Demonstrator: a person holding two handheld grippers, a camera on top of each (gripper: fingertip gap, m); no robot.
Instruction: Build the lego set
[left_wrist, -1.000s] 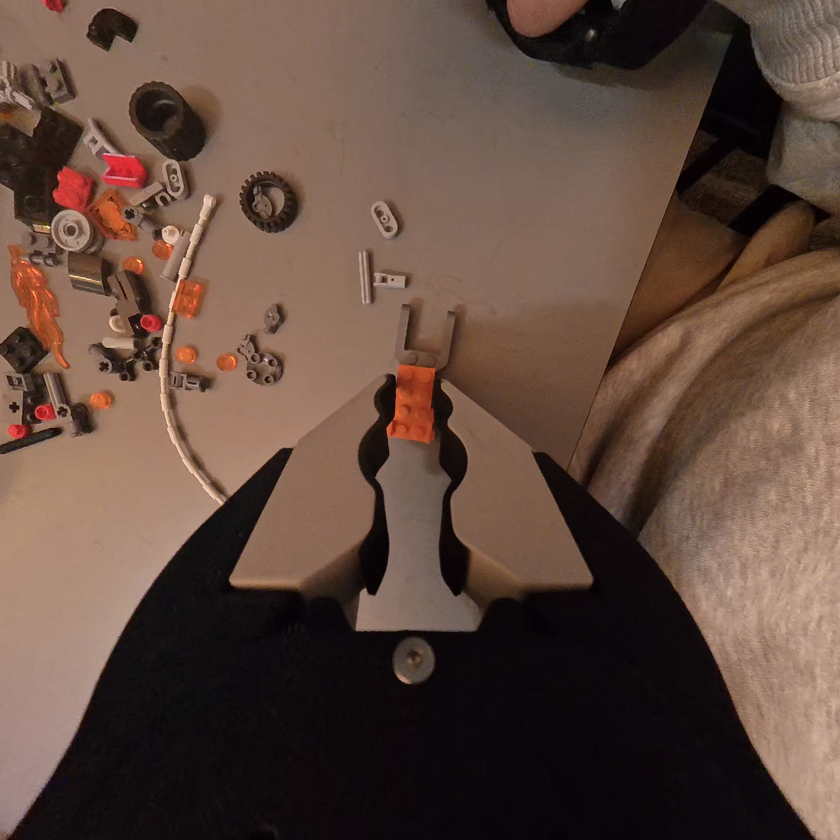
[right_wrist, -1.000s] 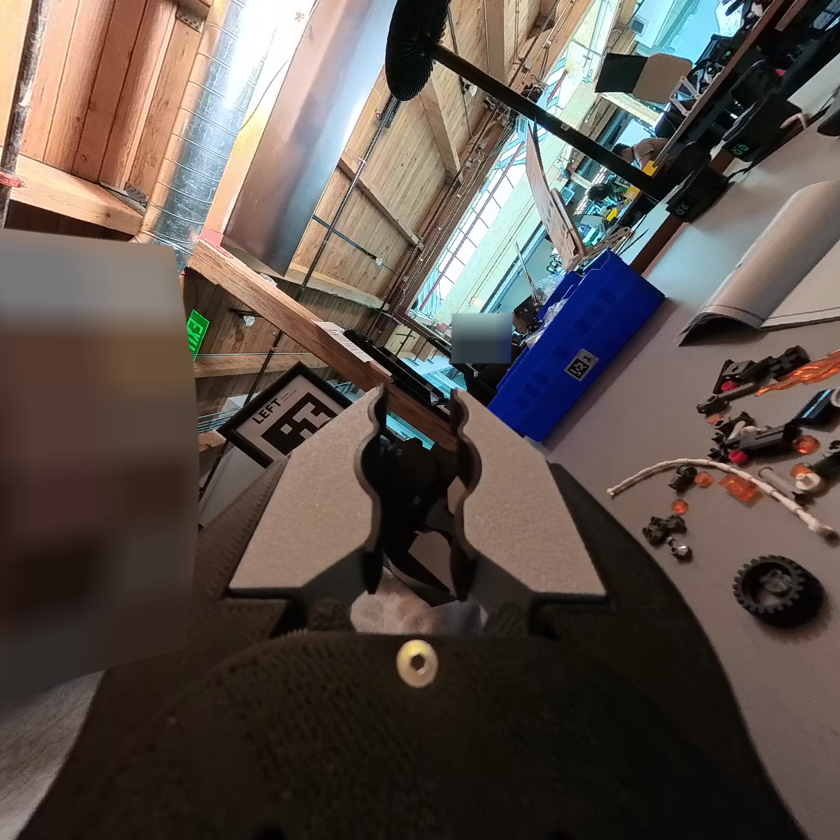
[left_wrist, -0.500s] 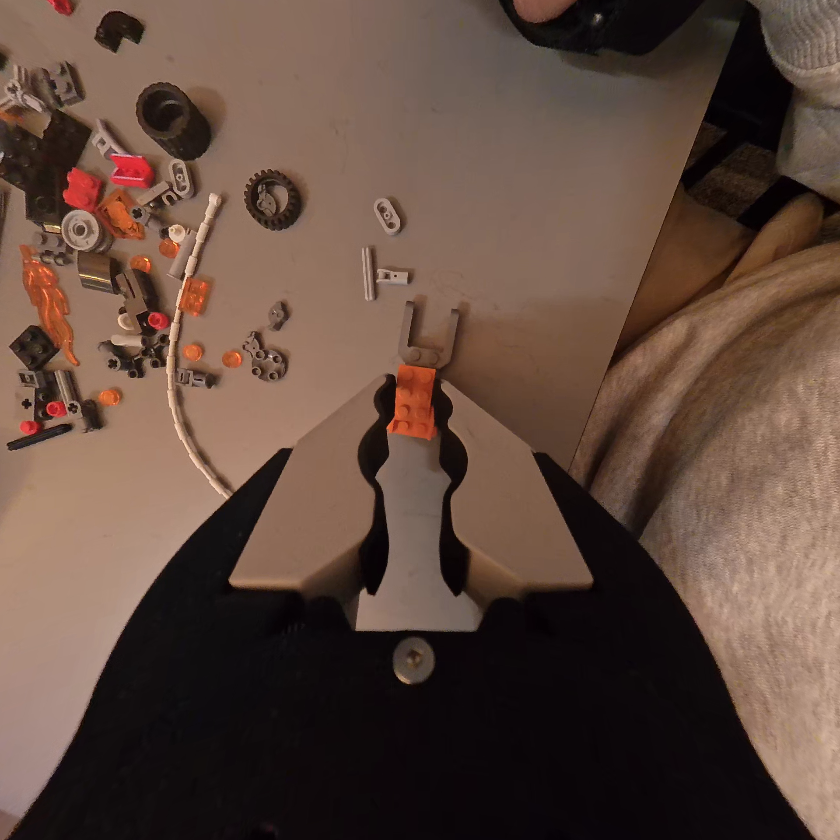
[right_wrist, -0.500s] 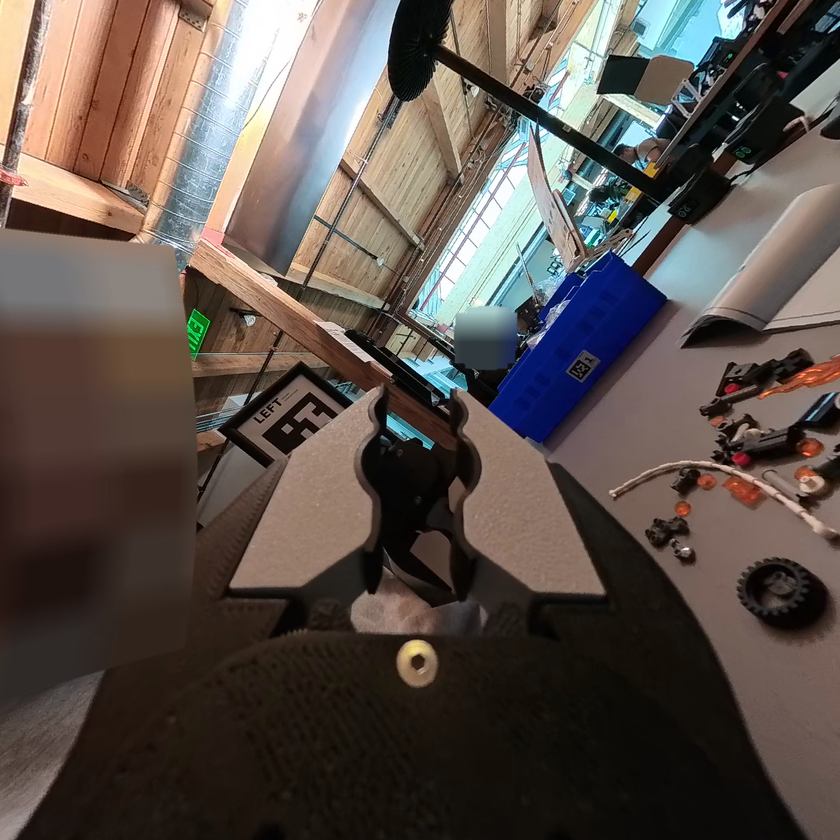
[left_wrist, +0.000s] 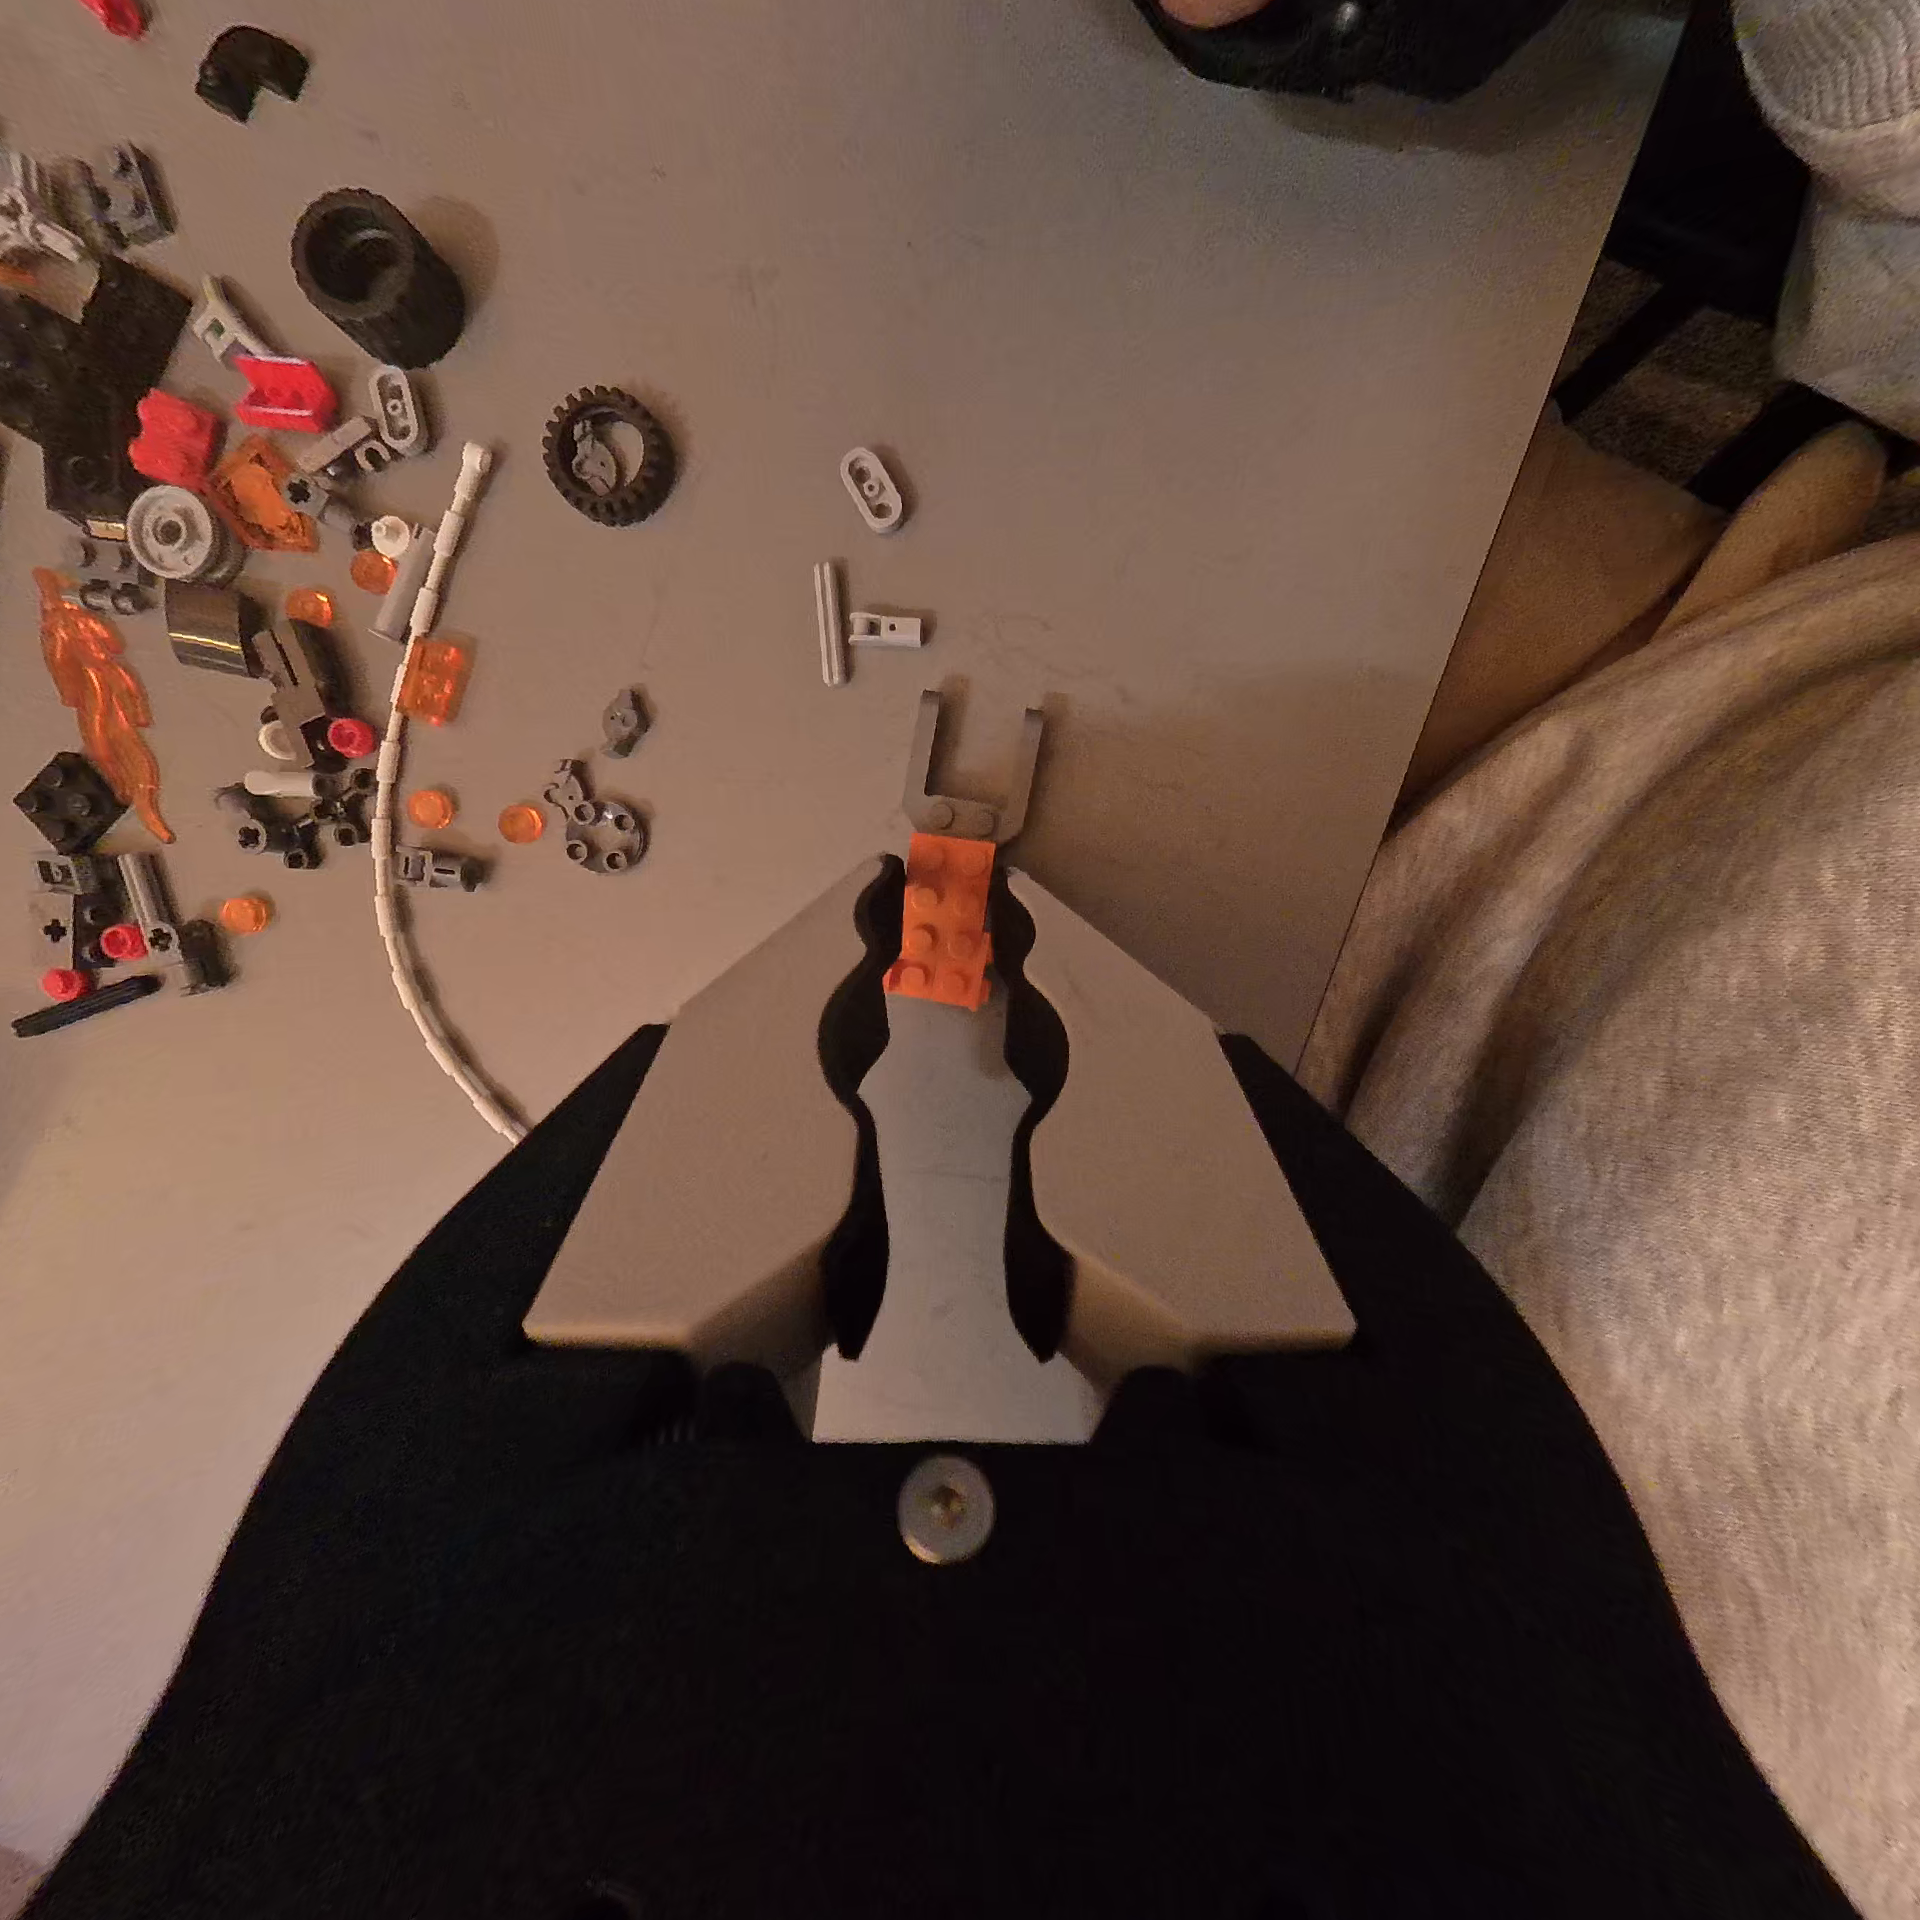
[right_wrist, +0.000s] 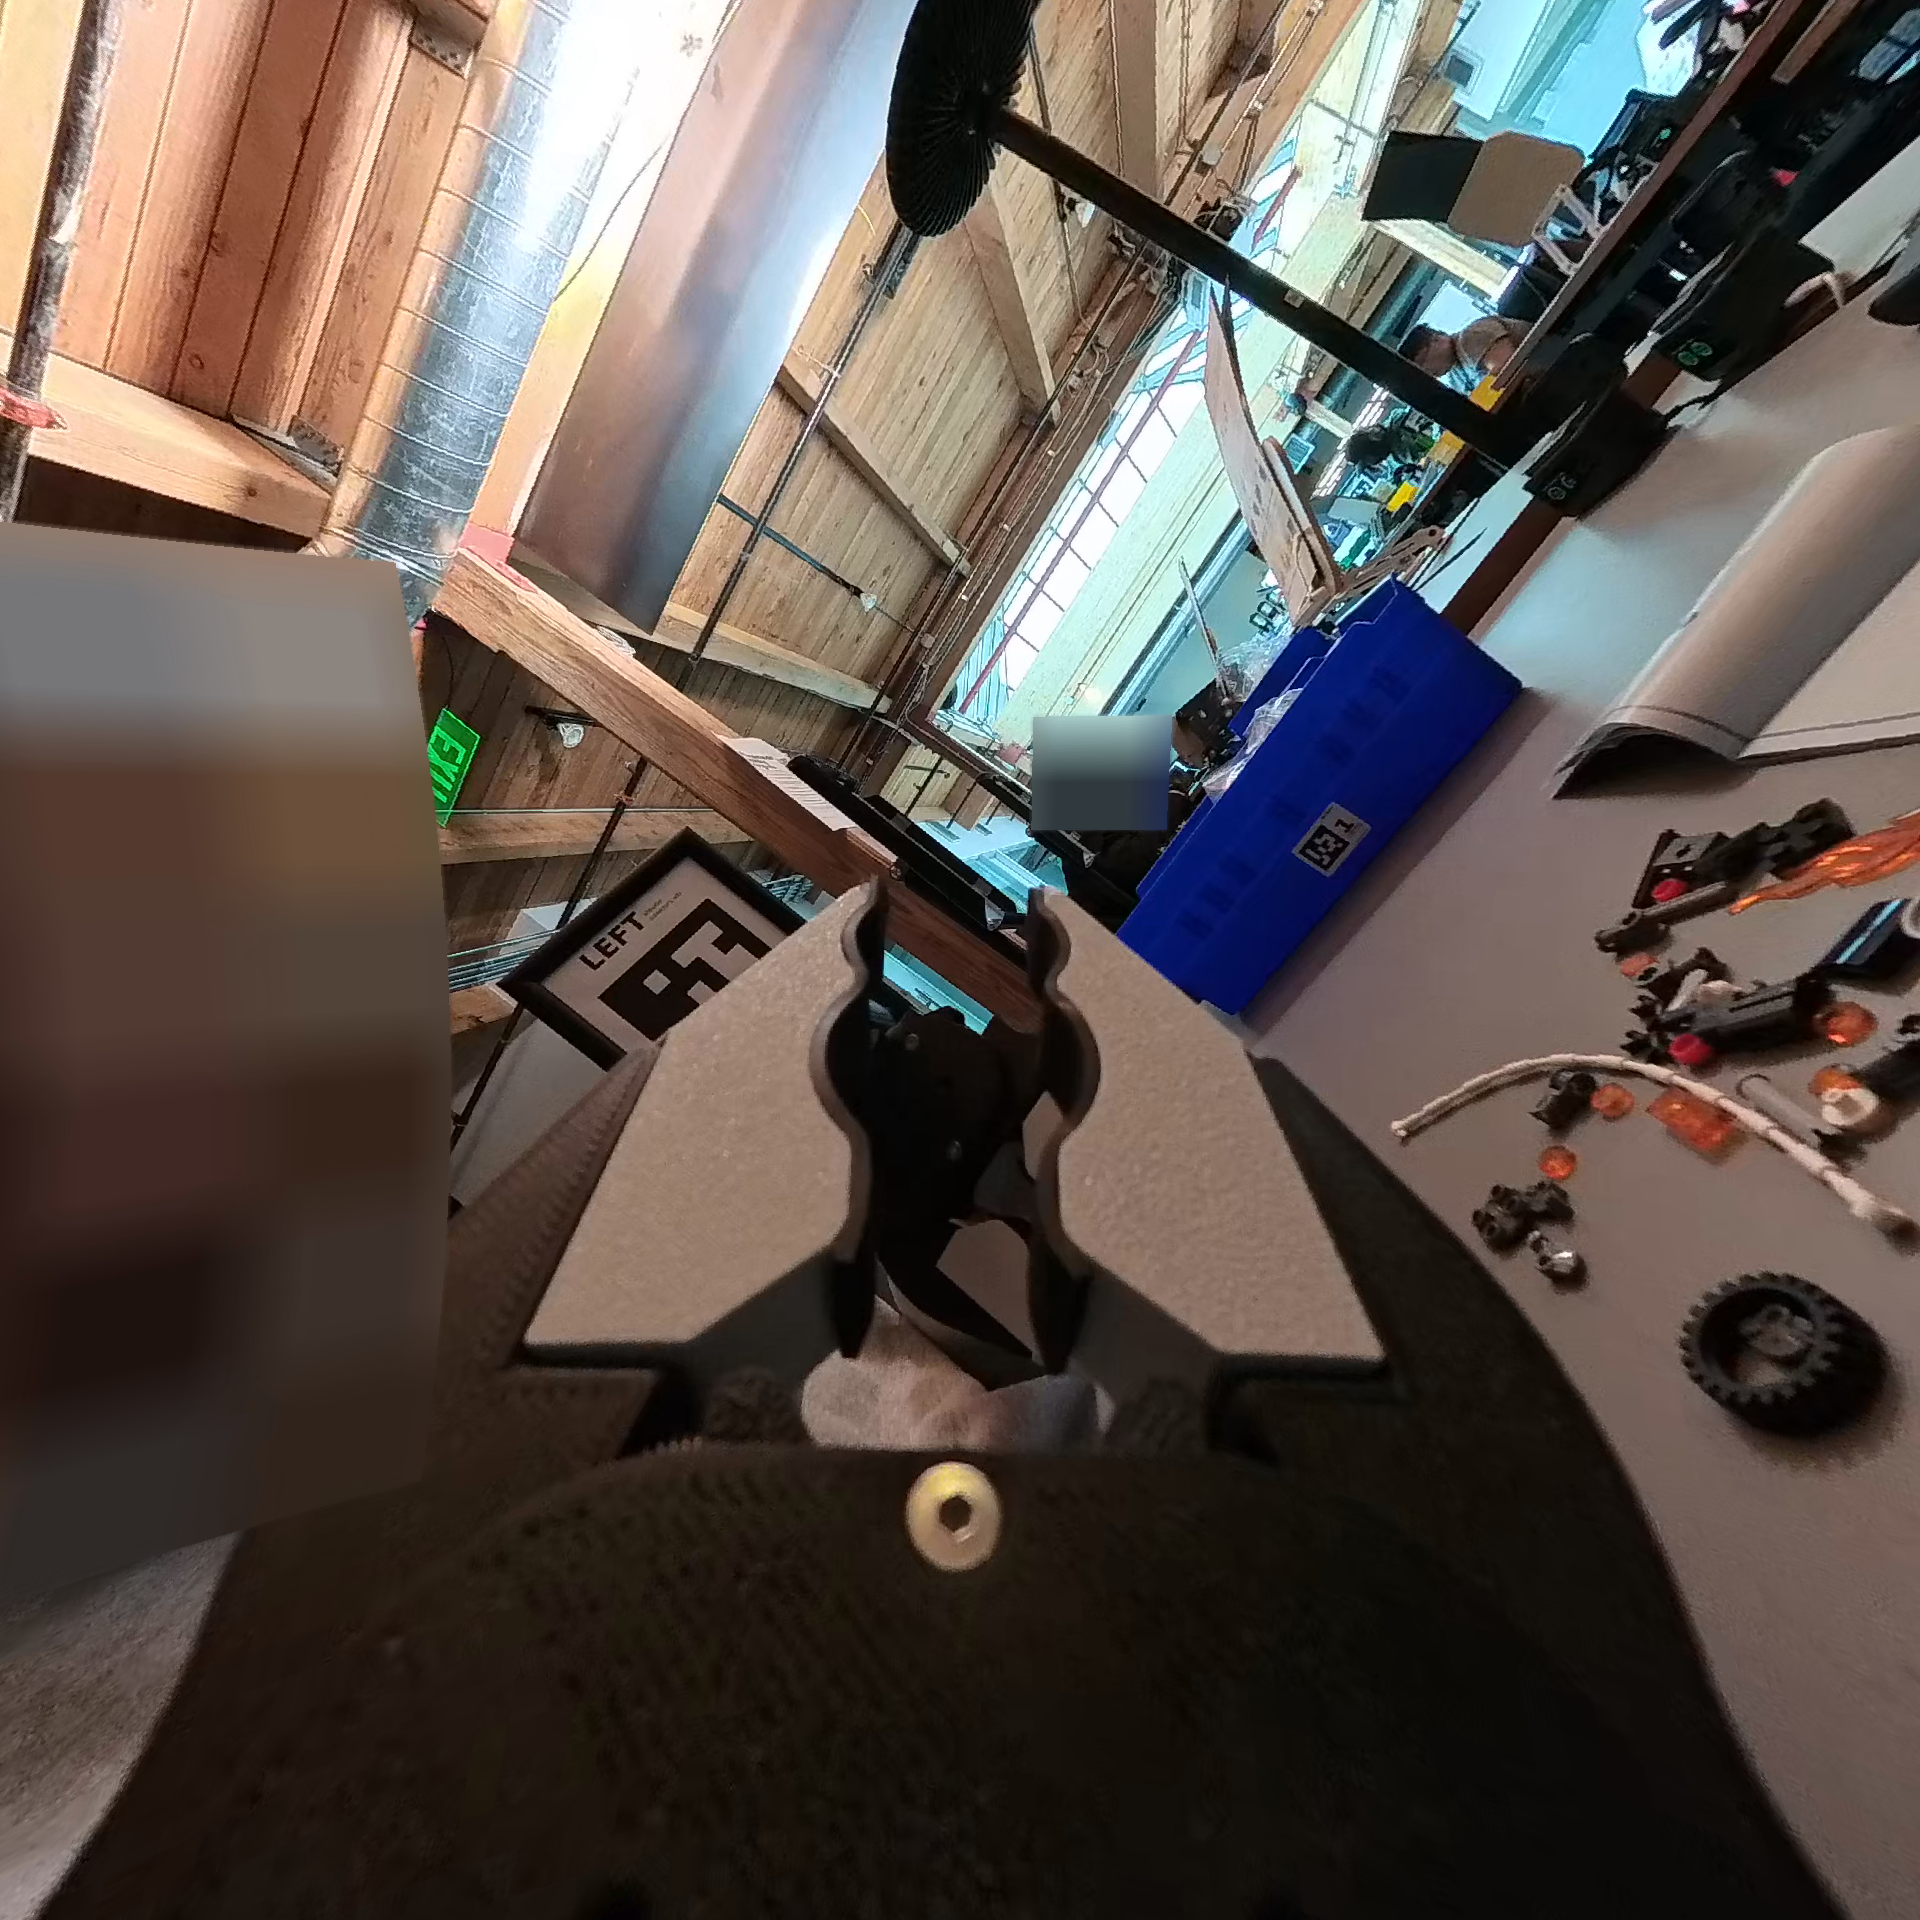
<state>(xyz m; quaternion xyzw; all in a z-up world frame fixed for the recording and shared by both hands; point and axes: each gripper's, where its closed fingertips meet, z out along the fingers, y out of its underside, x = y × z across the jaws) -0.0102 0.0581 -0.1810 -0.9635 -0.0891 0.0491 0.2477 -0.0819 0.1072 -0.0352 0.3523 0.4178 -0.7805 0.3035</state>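
The studded orange lego plate (left_wrist: 943, 925), with a grey forked lego piece (left_wrist: 975, 774) joined at its far end, is clamped at the tips of the left tongs (left_wrist: 945, 883), which point down over the near right part of the grey tabletop (left_wrist: 1143, 364). Loose lego parts, among them a small black toothed tyre (left_wrist: 606, 454) and a white segmented lego cord (left_wrist: 416, 790), lie to the left. The right tongs (right_wrist: 956, 914) tilt upward, spread apart and gripping nothing.

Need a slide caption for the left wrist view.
Left gripper clamps an orange plate with a grey fork piece, loose parts scattered left.
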